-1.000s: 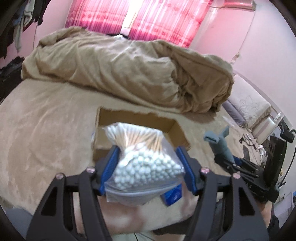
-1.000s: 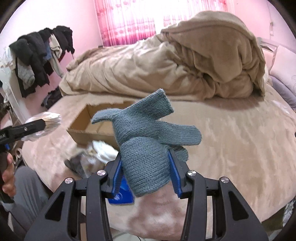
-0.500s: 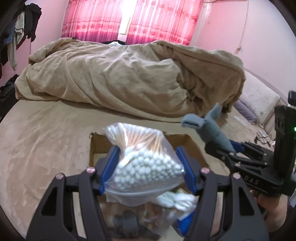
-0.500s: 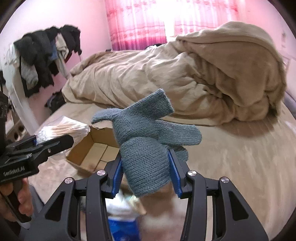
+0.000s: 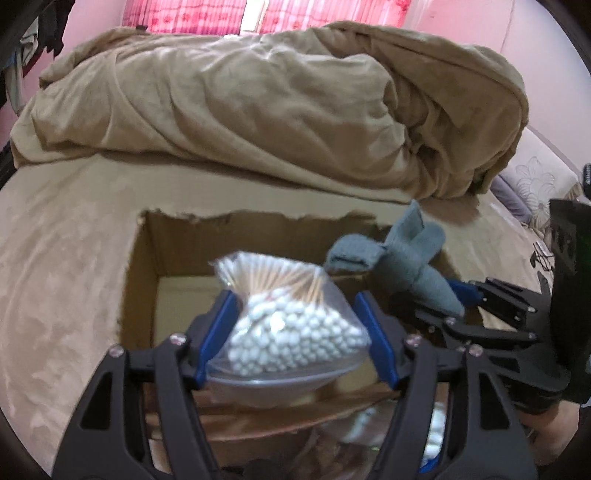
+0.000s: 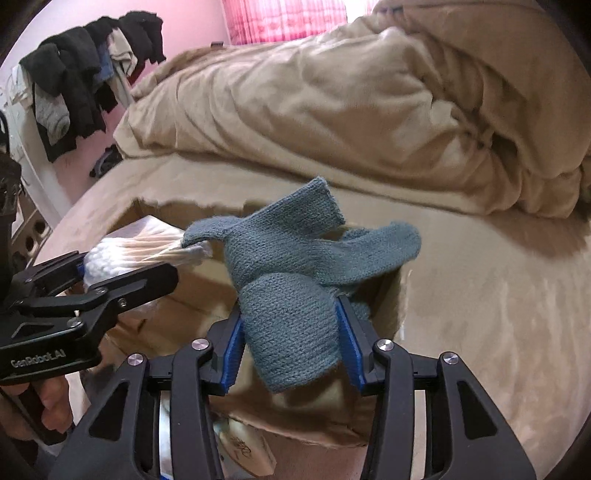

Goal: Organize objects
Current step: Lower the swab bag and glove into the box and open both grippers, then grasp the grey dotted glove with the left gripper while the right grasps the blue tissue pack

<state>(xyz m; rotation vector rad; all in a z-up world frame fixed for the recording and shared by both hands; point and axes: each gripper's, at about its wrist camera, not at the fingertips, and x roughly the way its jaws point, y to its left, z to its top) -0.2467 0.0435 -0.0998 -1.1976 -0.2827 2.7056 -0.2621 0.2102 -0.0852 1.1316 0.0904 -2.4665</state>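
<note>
Over ragged cardboard box (image 5: 155, 258) (open-topped): knit glove (image 6: 291, 295)

the light is soft daylight that comes through the pink curtains (image 5: 207, 14) at the top of both views, and it gives the walls a pink tone. the curtains are overexposed, almost white in the middle. the beige blanket (image 5: 258, 110) is lit evenly, with soft shadows in its folds and a dark shadow under its right end in the right wrist view. both pictures are strongly bent by the fisheye lens, with black corners. the bottom part near the lens is blurred, and the far edge of the cardboard box (image 6: 388, 302) looks smeared.
</note>
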